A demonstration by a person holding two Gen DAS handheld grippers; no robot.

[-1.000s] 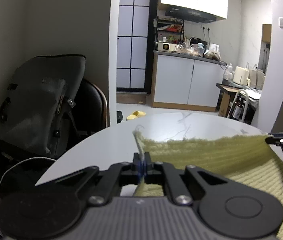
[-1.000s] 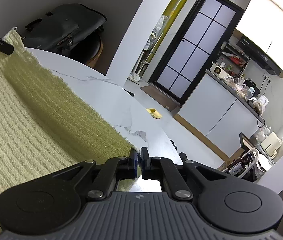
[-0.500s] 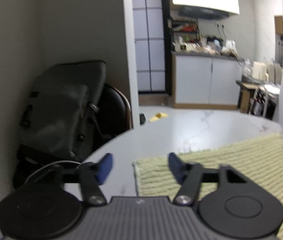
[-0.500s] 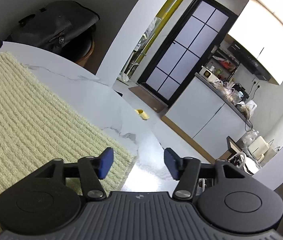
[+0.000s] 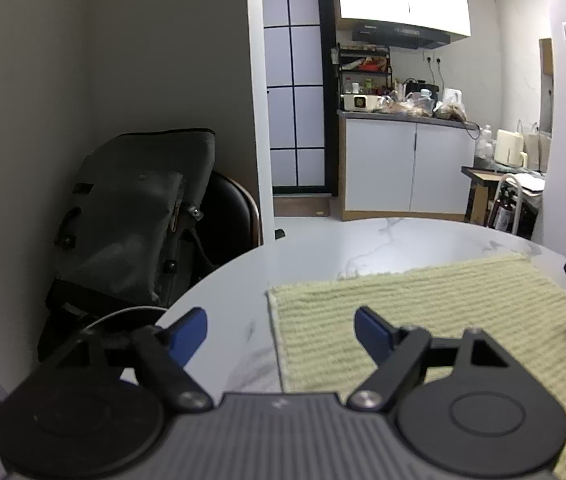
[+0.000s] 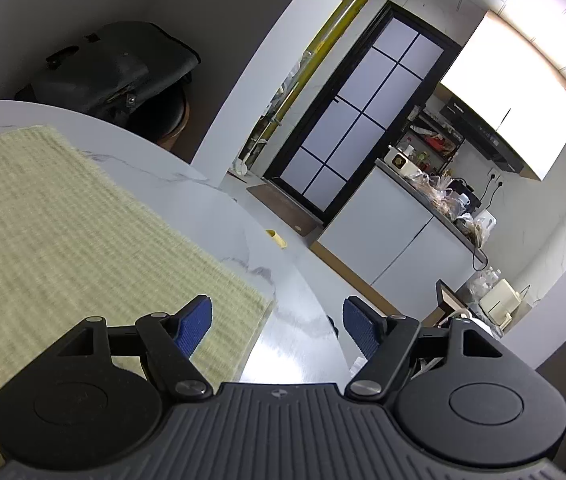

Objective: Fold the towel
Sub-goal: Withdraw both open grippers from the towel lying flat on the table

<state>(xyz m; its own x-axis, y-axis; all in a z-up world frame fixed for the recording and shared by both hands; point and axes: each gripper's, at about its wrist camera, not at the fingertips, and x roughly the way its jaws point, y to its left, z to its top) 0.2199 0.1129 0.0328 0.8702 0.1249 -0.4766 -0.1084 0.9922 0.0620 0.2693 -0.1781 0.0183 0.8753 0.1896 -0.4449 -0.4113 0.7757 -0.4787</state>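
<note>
One round marble table filled the lower frame in both views, its far rim bare. One pale green towel lay flat on it, lower right in the left view and lower left in the right. One grey bag sat on a dark chair at centre left. Two grippers: the left gripper and the right gripper each had jaws spread wide, holding nothing.

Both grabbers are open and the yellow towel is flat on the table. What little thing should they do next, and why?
Probably lower the left gripper and right gripper to pinch the towel corners again. Both are open and empty, and the towel lies flat on the table, ready for another fold.
</note>
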